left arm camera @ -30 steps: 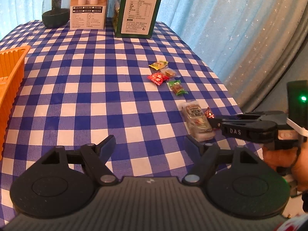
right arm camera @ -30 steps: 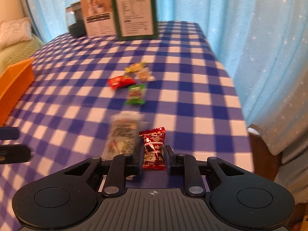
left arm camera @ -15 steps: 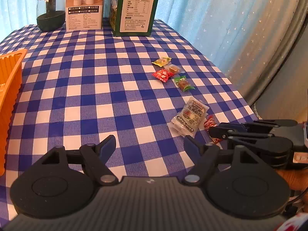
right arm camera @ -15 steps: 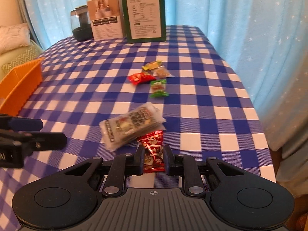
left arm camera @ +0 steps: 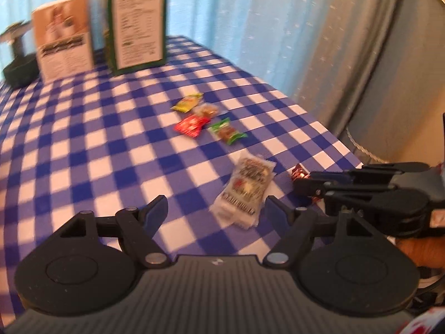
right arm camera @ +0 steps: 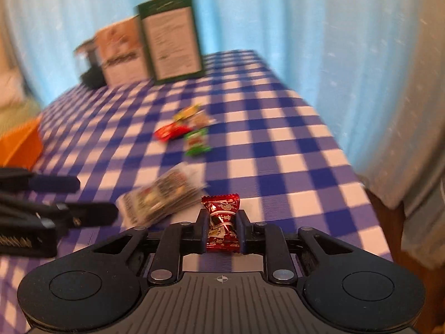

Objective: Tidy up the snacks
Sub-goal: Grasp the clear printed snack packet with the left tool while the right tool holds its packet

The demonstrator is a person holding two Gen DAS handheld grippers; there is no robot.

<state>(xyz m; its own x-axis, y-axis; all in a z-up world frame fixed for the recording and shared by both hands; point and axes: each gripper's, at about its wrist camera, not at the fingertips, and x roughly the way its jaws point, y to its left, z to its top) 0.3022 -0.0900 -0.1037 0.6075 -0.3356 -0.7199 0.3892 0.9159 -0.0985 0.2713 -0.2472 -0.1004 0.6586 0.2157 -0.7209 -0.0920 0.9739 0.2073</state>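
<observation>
The right gripper [right arm camera: 222, 229] pinches a red candy [right arm camera: 223, 226] upright between its fingers, just right of the flat snack pack [right arm camera: 164, 194] on the checked cloth [right arm camera: 278, 144]. The left gripper [left arm camera: 215, 213] is spread wide and holds nothing, close before that pack. Four small candies [left arm camera: 205, 121] lie in a cluster beyond the pack, toward the green box [left arm camera: 136, 25].

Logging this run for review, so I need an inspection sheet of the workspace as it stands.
Surface: checked tablecloth, blue and white.
Job's things: dark red candy clamped in right gripper; large clear packet lying flat; four small sweets clustered further back; orange basket at the left.
Clutter: green box, white box, dark jar at the far edge.
Grippers: left gripper open, empty.
Cables: nothing seen.
Surroundings: blue curtain.
</observation>
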